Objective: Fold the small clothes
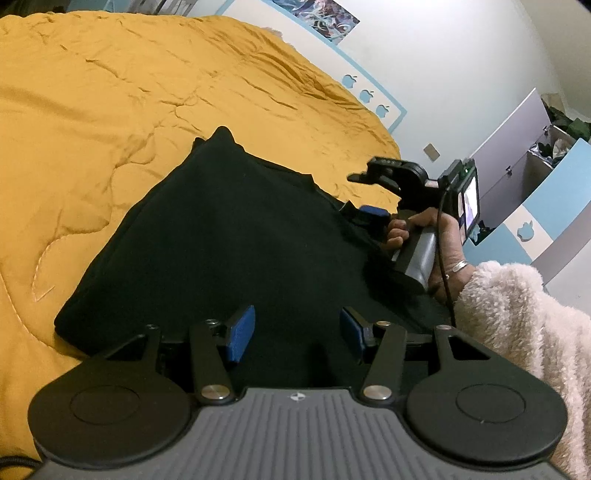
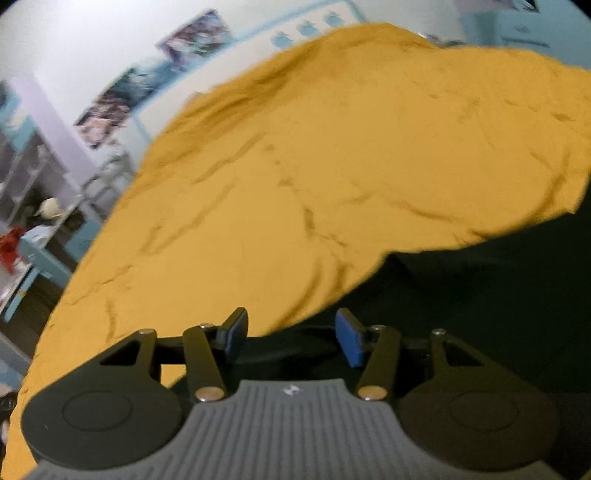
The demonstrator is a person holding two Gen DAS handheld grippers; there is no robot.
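Observation:
A black garment [image 1: 229, 243] lies partly folded on the mustard-yellow bedspread [image 1: 110, 129]. My left gripper [image 1: 297, 334] hovers over its near edge, jaws open and empty. The right gripper [image 1: 369, 195] shows in the left wrist view at the garment's right edge, held by a hand in a fluffy sleeve, jaws apart. In the right wrist view the right gripper [image 2: 291, 338] is open over the garment's edge [image 2: 480, 295], with the yellow bedspread [image 2: 332, 166] beyond. That view is blurred.
A white wall with a blue border and posters [image 1: 325, 14] runs behind the bed. Blue and grey cabinets [image 1: 535, 206] stand at the right. Shelves with clutter [image 2: 33, 206] stand left of the bed in the right wrist view.

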